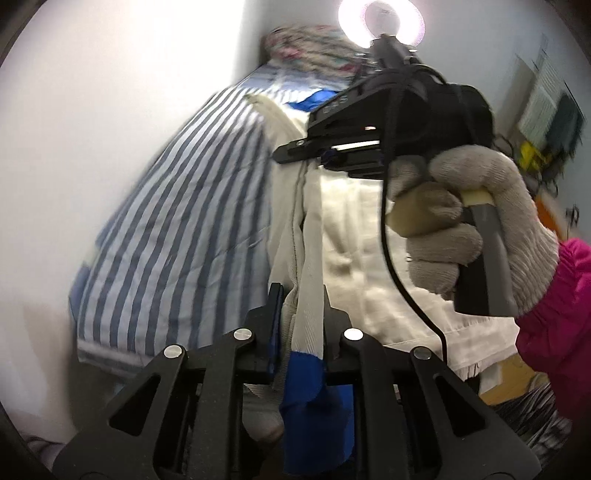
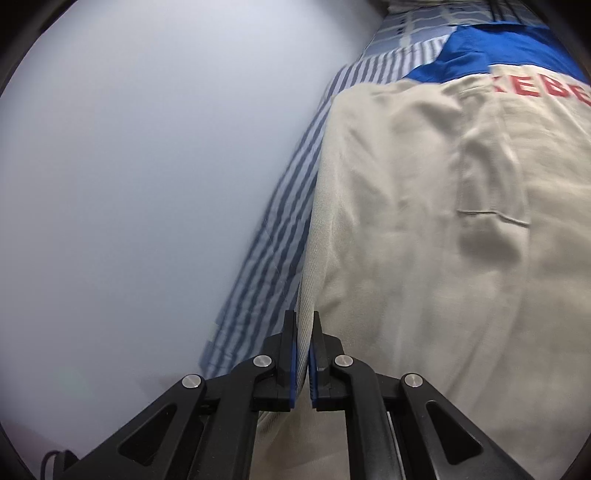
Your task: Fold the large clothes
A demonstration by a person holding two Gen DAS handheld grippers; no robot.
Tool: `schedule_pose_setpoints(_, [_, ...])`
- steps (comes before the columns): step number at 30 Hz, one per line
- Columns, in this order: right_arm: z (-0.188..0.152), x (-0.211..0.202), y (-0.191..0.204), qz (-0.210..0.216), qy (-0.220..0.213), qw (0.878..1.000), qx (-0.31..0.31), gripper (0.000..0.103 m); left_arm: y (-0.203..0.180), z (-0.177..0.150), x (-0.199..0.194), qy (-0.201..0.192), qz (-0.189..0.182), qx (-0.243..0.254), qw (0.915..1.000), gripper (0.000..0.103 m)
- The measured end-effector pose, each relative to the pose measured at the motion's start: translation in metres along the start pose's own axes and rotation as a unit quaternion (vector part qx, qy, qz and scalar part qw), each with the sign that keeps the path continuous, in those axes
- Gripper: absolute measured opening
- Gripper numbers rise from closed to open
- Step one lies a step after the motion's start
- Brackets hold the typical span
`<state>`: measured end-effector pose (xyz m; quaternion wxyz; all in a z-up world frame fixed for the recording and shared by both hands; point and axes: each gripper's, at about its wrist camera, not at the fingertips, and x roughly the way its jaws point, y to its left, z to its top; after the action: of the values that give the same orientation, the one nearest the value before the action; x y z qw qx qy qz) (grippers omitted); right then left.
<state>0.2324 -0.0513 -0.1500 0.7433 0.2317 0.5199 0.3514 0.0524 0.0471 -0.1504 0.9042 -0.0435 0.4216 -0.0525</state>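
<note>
Looking along the left gripper (image 1: 299, 306), the jaws stand narrowly apart and pinch a bunched fold of the garment (image 1: 369, 236), cream cloth with a blue patch (image 1: 306, 373) just below the pads. The rest of the garment lies spread on the bed (image 1: 177, 229), whose blue-and-white striped sheet runs along the white wall (image 1: 92, 129) at left; only a narrow strip of sheet is free between garment edge and wall. Above the cloth the right gripper's black body (image 1: 388, 122) crosses the view, held by a hand (image 1: 472, 229) in a grey knit glove with a pink sleeve (image 1: 557, 317); its cable (image 1: 395, 266) hangs over the cloth. A floral bundle (image 1: 314, 48) and a ring light (image 1: 380, 22) sit at the far end, with clutter blurred at far right. Turning to the right wrist view, the right gripper (image 2: 303, 332) is closed tight on the garment's (image 2: 406, 221) left edge, right beside the sheet (image 2: 273, 236) and close to the wall (image 2: 147, 166), so room on that side is slim. A pocket seam (image 2: 491, 216) shows on the cream panel. Red letters (image 2: 543, 92) below the blue yoke (image 2: 498, 55) read partly "EBE"; the rest is cut off.
</note>
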Motion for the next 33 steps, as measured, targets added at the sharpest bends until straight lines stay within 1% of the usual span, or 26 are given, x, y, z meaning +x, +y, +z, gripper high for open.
schedule_pose_setpoints(2, [-0.003,-0.023,-0.019,0.011,-0.021,1.0,0.017,0.002,-0.02,0.002,-0.003,-0.009,0.005,0.033,0.9994,0.014])
schedule_pose_setpoints(5, [-0.011,-0.058,-0.048,0.024,-0.049,0.998,0.045,0.002,-0.054,0.003,-0.002,-0.014,0.0,0.079,0.9968,0.014])
schedule_pose_setpoints(6, [-0.018,-0.054,-0.052,0.026,-0.054,0.997,0.057,0.002,-0.062,0.003,0.0,-0.014,-0.002,0.091,0.9958,0.014])
schedule_pose_setpoints(8, [-0.027,-0.069,-0.077,0.047,-0.065,0.993,0.09,0.002,-0.08,0.001,0.005,-0.01,-0.006,0.117,0.9931,0.013])
schedule_pose_setpoints(10, [-0.037,-0.079,-0.099,0.053,-0.077,0.988,0.121,0.002,-0.095,0.0,0.013,-0.004,-0.012,0.134,0.9909,0.013])
schedule_pose_setpoints(13, [-0.055,-0.087,-0.127,0.035,-0.086,0.984,0.15,0.002,-0.112,-0.005,0.024,0.014,-0.028,0.15,0.9882,0.013])
schedule_pose_setpoints(16, [-0.068,-0.073,-0.131,0.012,-0.083,0.983,0.166,0.003,-0.126,-0.012,0.033,0.032,-0.043,0.162,0.9854,0.013])
schedule_pose_setpoints(18, [-0.072,-0.065,-0.134,-0.005,-0.076,0.984,0.164,0.003,-0.132,-0.014,0.036,0.041,-0.05,0.164,0.9844,0.013])
schedule_pose_setpoints(19, [-0.072,-0.063,-0.135,-0.02,-0.069,0.985,0.157,0.003,-0.133,-0.015,0.038,0.045,-0.053,0.165,0.9839,0.013])
schedule_pose_setpoints(21, [-0.07,-0.06,-0.13,-0.031,-0.062,0.987,0.148,0.003,-0.13,-0.014,0.041,0.051,-0.06,0.163,0.9835,0.013])
schedule_pose_setpoints(23, [-0.065,-0.057,-0.128,-0.04,-0.057,0.988,0.141,0.003,-0.124,-0.014,0.036,0.059,-0.082,0.149,0.9836,0.016])
schedule_pose_setpoints(24, [-0.063,-0.057,-0.126,-0.044,-0.055,0.988,0.137,0.003,-0.12,-0.013,0.033,0.059,-0.093,0.143,0.9836,0.02])
schedule_pose_setpoints(25, [-0.062,-0.056,-0.125,-0.049,-0.053,0.988,0.134,0.003,-0.116,-0.013,0.027,0.06,-0.103,0.136,0.9835,0.022])
schedule_pose_setpoints(26, [-0.06,-0.056,-0.124,-0.053,-0.051,0.989,0.132,0.003,-0.11,-0.013,0.021,0.062,-0.121,0.127,0.9826,0.023])
schedule_pose_setpoints(28, [-0.056,-0.056,-0.123,-0.063,-0.043,0.989,0.123,0.009,-0.098,-0.013,0.007,0.06,-0.145,0.113,0.9811,0.023])
schedule_pose_setpoints(29, [-0.054,-0.06,-0.118,-0.074,-0.04,0.99,0.114,0.013,-0.089,-0.012,-0.001,0.055,-0.153,0.108,0.9807,0.024])
schedule_pose_setpoints(30, [-0.051,-0.064,-0.107,-0.088,-0.039,0.99,0.101,0.016,-0.086,-0.01,-0.009,0.05,-0.154,0.103,0.9813,0.024])
schedule_pose_setpoints(31, [-0.05,-0.069,-0.101,-0.097,-0.039,0.99,0.089,0.018,-0.077,-0.009,-0.016,0.044,-0.155,0.097,0.9822,0.024])
schedule_pose_setpoints(33, [-0.053,-0.081,-0.094,-0.124,-0.041,0.989,0.063,0.029,-0.059,-0.003,-0.023,0.034,-0.148,0.079,0.9853,0.024])
